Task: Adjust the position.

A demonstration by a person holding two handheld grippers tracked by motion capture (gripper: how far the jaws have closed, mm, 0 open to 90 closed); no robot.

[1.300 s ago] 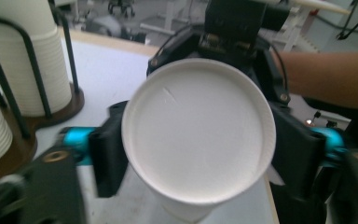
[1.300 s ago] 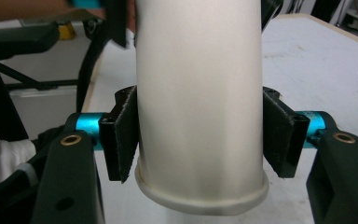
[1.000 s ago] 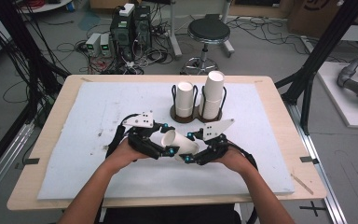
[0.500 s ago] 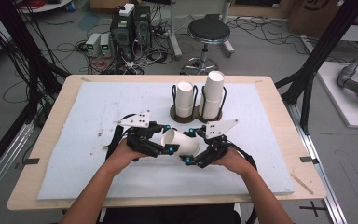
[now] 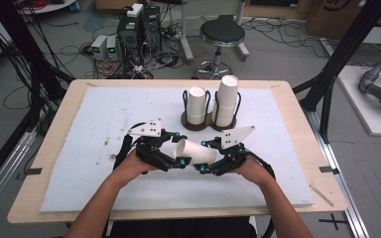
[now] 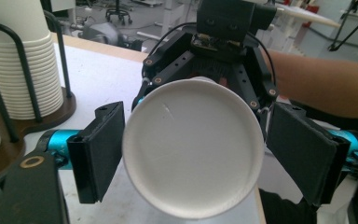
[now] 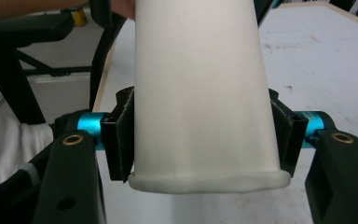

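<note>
paper cup (image 5: pixel 196 151), smooth and tapered, clamped by right gripper (image 5: pixel 209 163); left gripper (image 5: pixel 174 159) wide at its base.

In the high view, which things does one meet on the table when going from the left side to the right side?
left gripper → lying paper cup → right gripper. Farther back on the table: shorter cup stack → taller cup stack, both in the dark holder.
</note>
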